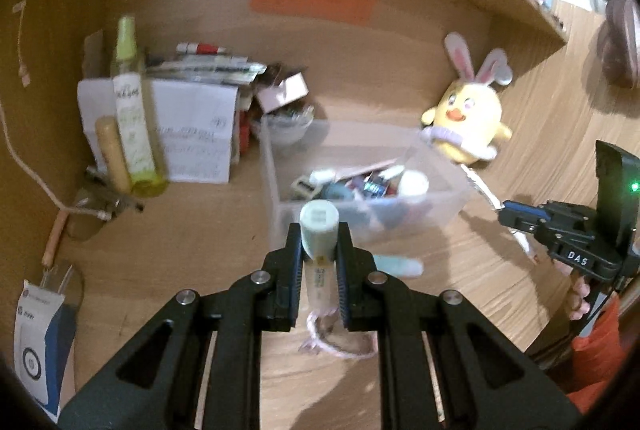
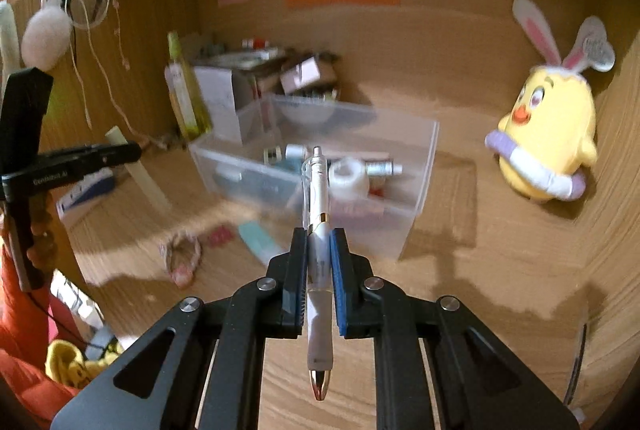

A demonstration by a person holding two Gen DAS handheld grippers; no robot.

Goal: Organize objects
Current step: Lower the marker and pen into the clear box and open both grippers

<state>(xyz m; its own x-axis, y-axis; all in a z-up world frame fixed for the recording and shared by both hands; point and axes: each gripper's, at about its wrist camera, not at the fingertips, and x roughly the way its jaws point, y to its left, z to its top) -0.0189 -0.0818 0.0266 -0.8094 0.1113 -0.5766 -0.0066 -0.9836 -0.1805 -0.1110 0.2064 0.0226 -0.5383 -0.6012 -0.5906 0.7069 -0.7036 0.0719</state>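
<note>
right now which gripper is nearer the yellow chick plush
Right. The right gripper, shut on a pen, sits on the chick plush's side of the clear bin. The left gripper, shut on a tube, is farther over, toward the spray bottle.

Both wrist views downward, sharing clear bin (image 1: 276, 165).

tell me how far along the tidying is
Done: the clear bin already holds several small items. In hand: the left hand-held gripper is shut on a tube, and the right hand-held gripper is shut on a pen. Left: a teal piece and a pink cord still lie on the desk.
</note>
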